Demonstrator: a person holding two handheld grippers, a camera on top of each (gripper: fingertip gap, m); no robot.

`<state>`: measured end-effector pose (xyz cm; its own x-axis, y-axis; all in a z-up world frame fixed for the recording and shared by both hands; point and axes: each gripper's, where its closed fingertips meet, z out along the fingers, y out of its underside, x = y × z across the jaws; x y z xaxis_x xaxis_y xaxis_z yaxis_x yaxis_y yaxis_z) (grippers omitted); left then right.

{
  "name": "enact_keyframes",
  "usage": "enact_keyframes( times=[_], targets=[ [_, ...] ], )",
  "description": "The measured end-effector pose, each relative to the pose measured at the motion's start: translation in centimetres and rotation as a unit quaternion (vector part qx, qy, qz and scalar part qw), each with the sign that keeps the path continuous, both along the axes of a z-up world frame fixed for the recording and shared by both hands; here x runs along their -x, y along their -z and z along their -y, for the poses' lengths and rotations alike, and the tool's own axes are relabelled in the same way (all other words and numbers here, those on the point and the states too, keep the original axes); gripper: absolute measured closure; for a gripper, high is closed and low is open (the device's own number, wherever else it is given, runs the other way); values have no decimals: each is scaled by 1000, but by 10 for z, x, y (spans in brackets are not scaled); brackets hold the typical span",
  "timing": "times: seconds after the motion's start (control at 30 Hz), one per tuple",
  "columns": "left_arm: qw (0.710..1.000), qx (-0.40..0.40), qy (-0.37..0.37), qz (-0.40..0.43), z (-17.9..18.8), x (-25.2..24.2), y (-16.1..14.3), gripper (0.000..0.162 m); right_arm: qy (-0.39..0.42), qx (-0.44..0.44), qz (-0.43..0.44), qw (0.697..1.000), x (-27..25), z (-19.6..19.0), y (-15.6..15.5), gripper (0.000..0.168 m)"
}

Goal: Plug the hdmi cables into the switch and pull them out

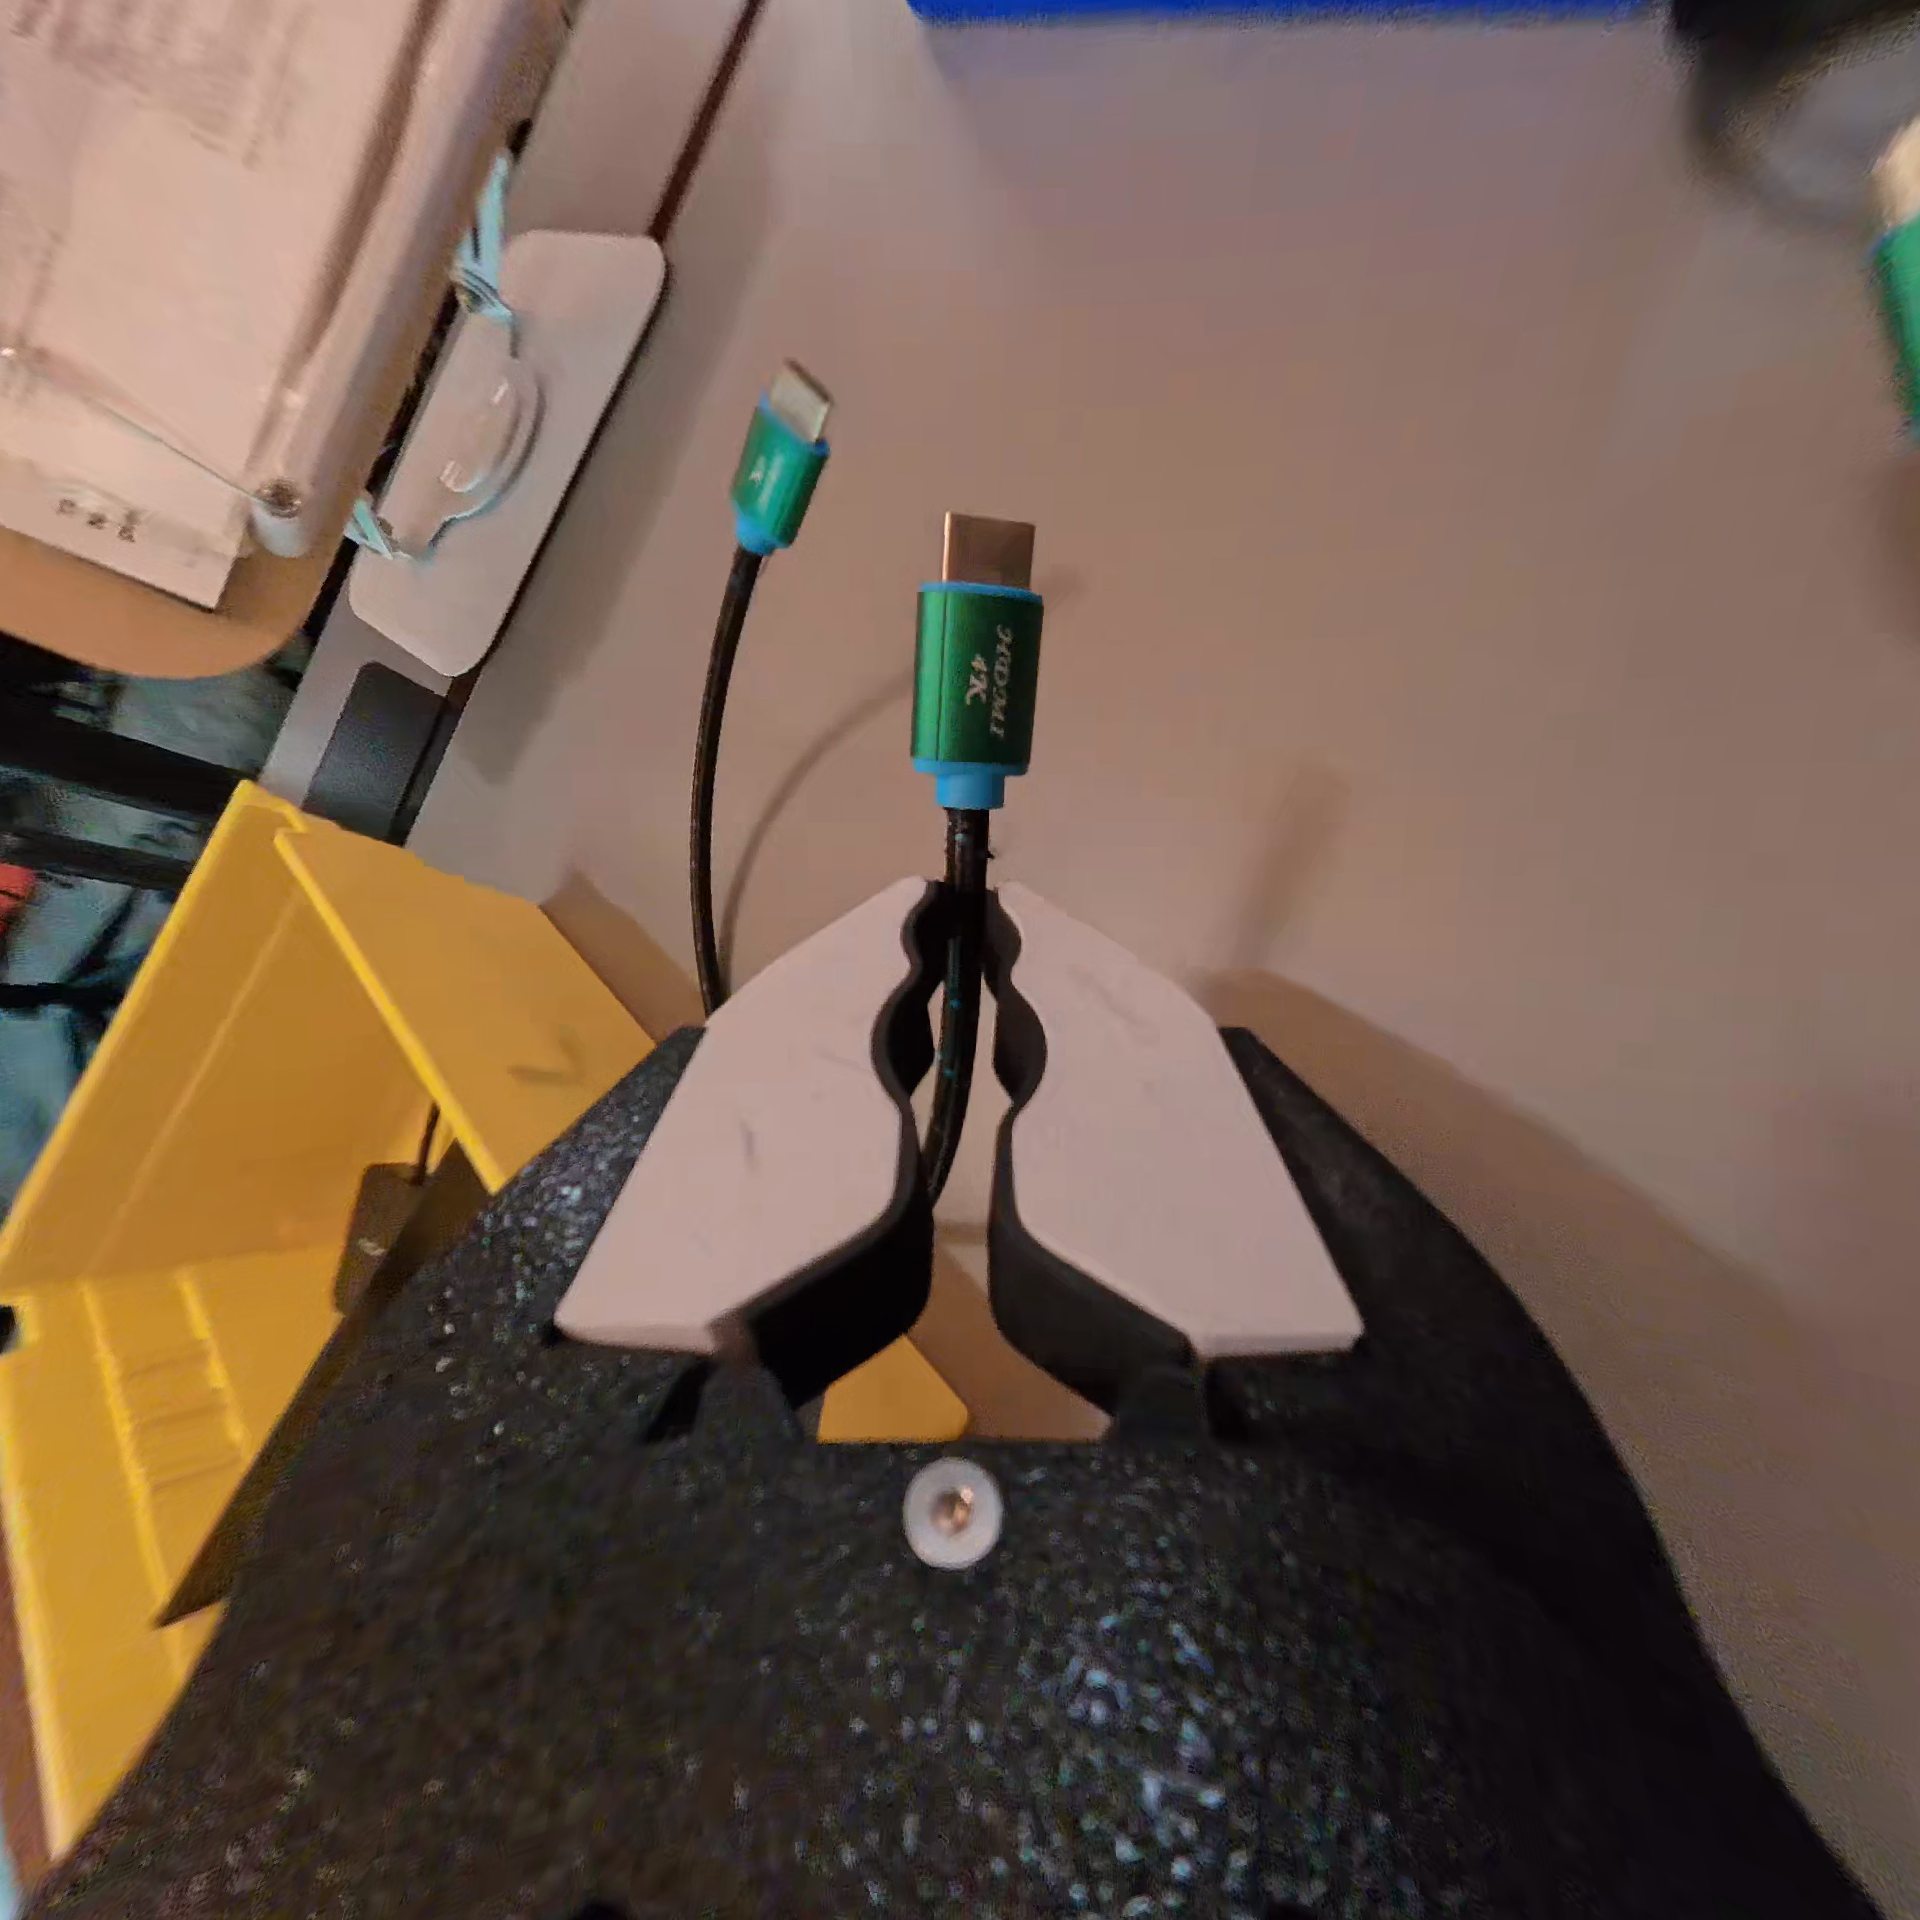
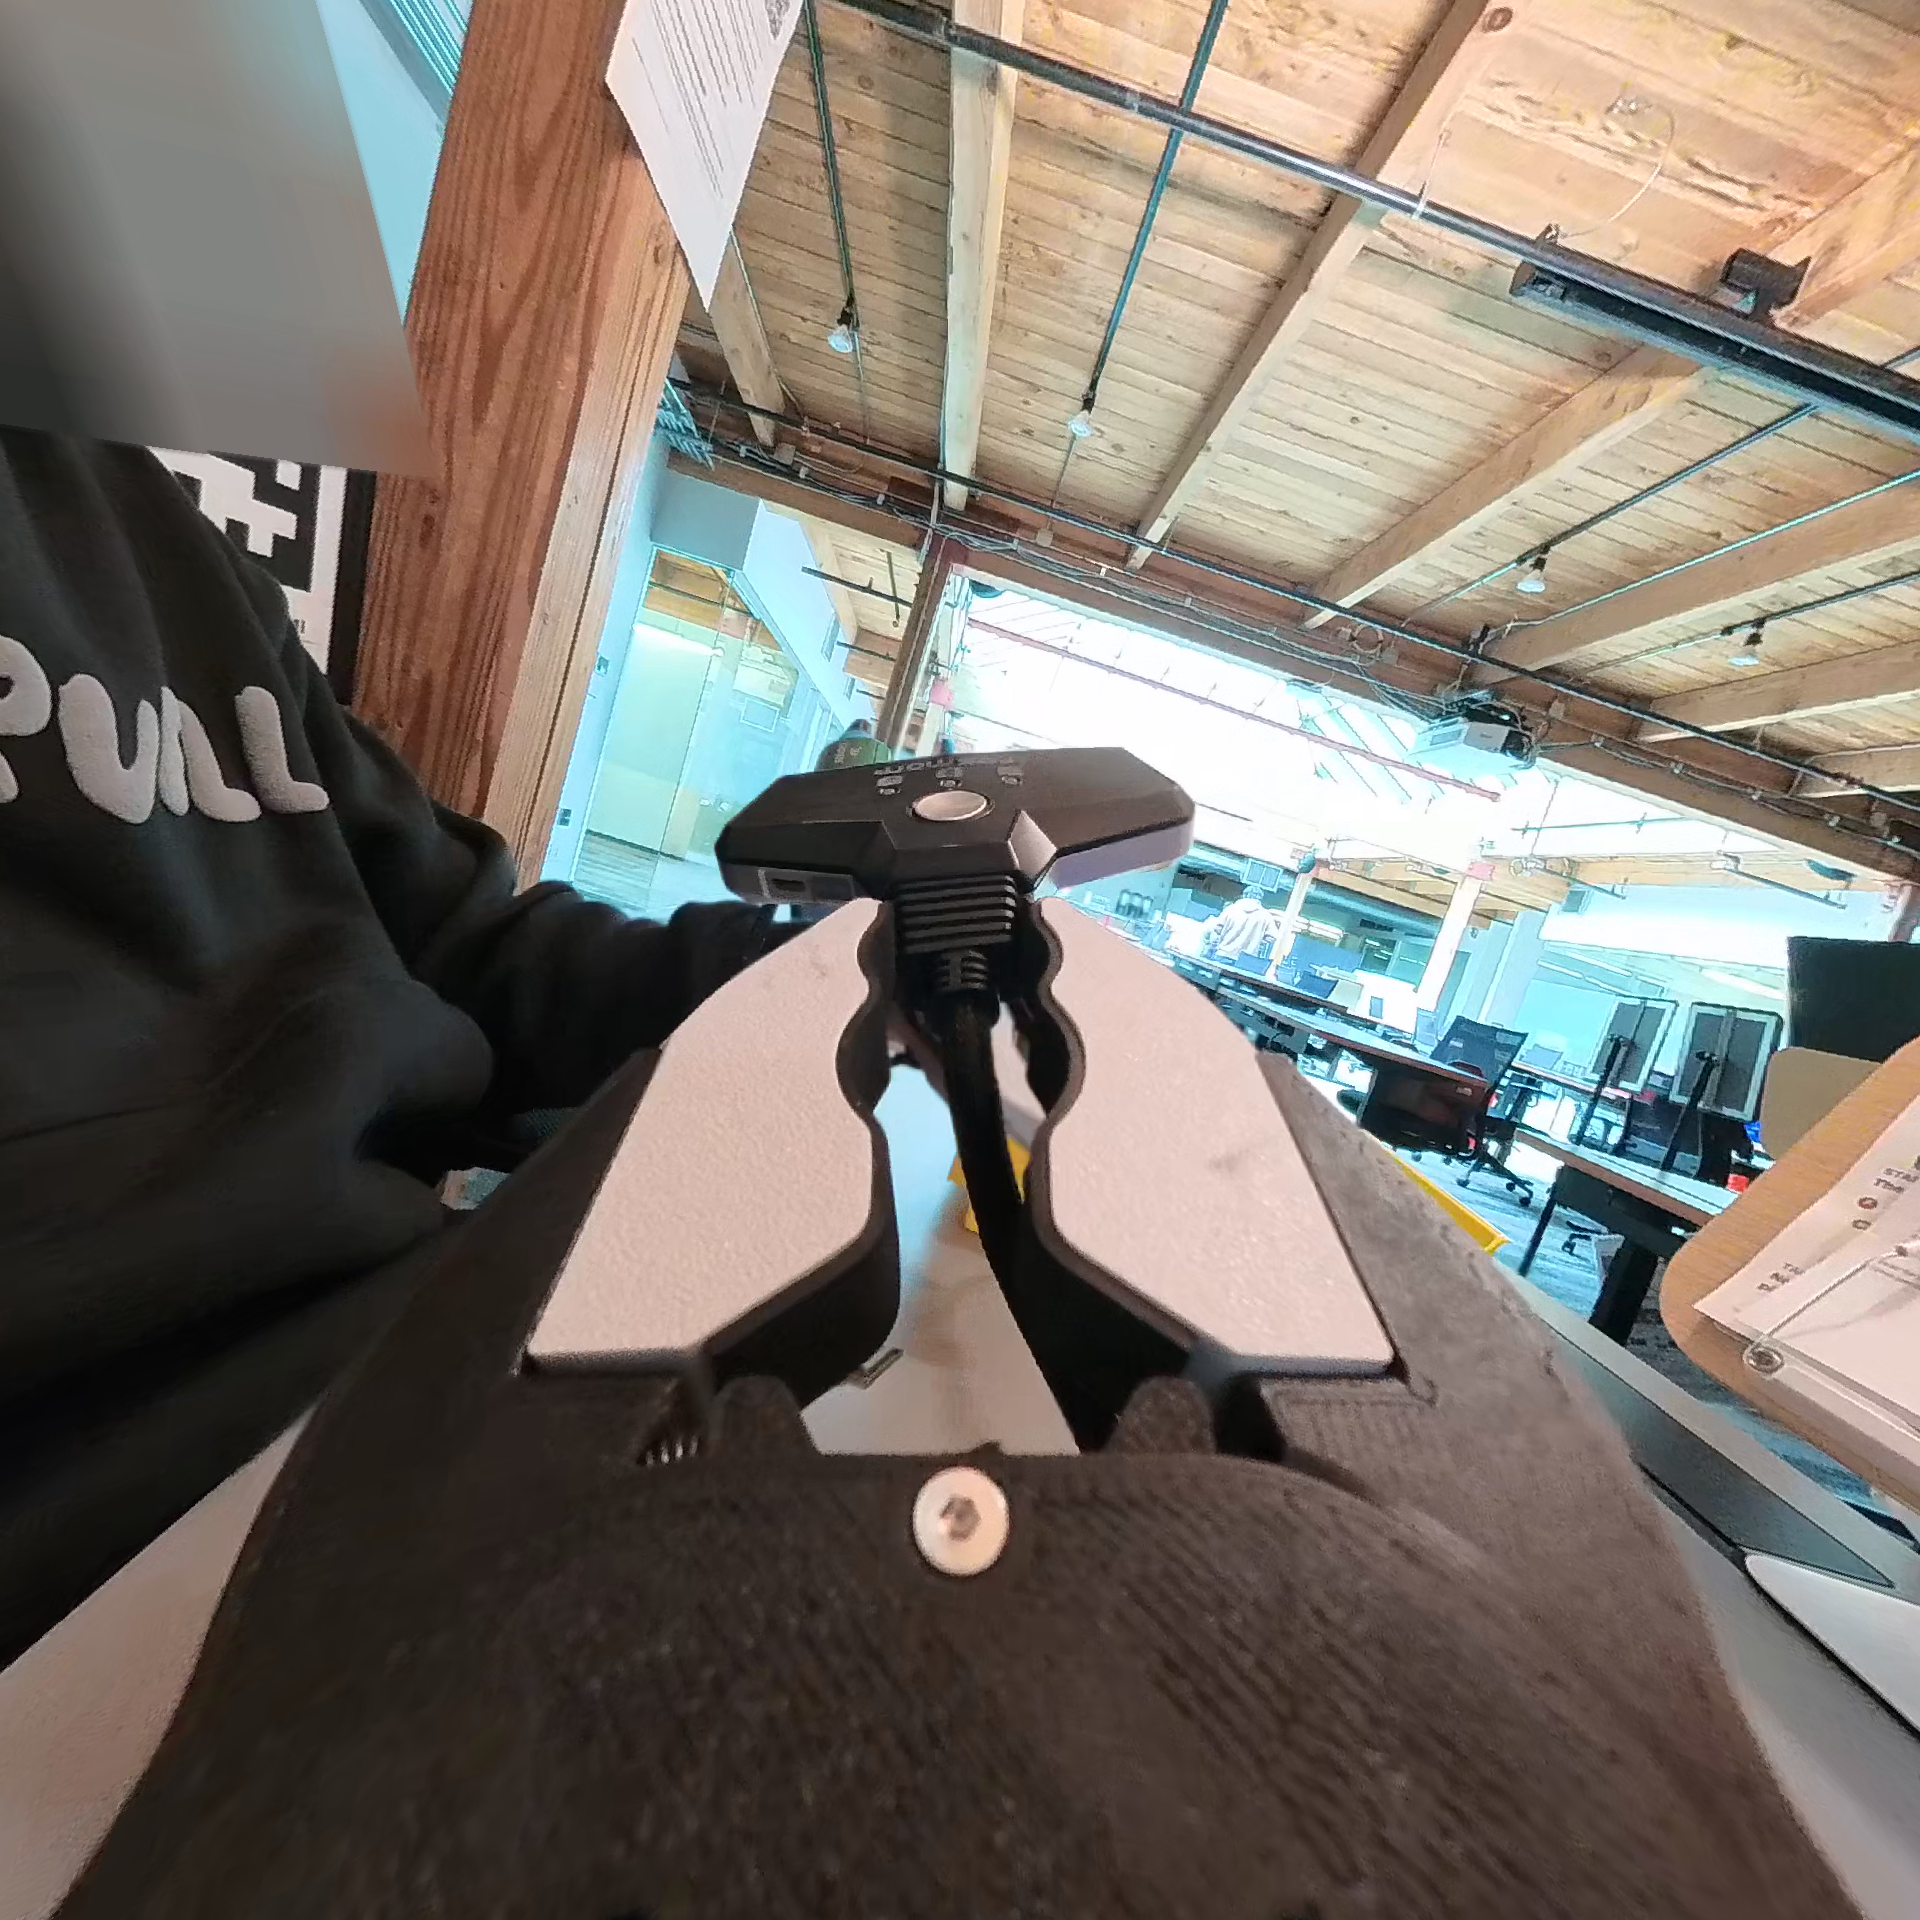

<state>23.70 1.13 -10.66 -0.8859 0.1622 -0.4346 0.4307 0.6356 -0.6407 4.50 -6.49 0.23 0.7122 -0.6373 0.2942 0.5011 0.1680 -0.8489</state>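
Note:
My left gripper (image 1: 961,894) is shut on the black braided cable of an HDMI plug (image 1: 977,665) with a green shell and blue collar. The plug stands up just beyond the fingertips, above the table. A second green HDMI plug (image 1: 781,462) lies on the table to the left behind it. A third green plug (image 1: 1896,301) shows blurred at the right edge. My right gripper (image 2: 956,914) is shut on the ribbed cable collar of the black HDMI switch (image 2: 951,821). It holds the switch up in the air, button side up, with an empty port on its left face.
A yellow bin (image 1: 260,1143) sits at the left by the table edge. A white flat device (image 1: 520,447) and a paper stand (image 1: 156,312) lie at the far left. A person in a dark hoodie (image 2: 208,935) sits left of the switch.

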Motion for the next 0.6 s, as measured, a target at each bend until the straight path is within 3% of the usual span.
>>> enact_keyframes(
  times=[0.1,0.17,0.37,0.6],
  targets=[
    [996,-9,14,-92,-13,10,-21,156,-15,13,-10,1000,0,-6,4,145],
    [993,-42,27,-107,-26,13,-30,156,-29,33,-25,999,-1,-13,11,146],
    [975,-170,110,-87,-48,44,-60,156,-40,75,-62,994,-11,-28,27,145],
    [958,-270,100,2,-44,70,-87,156,-22,68,-83,994,-19,-25,30,146]
  ],
)
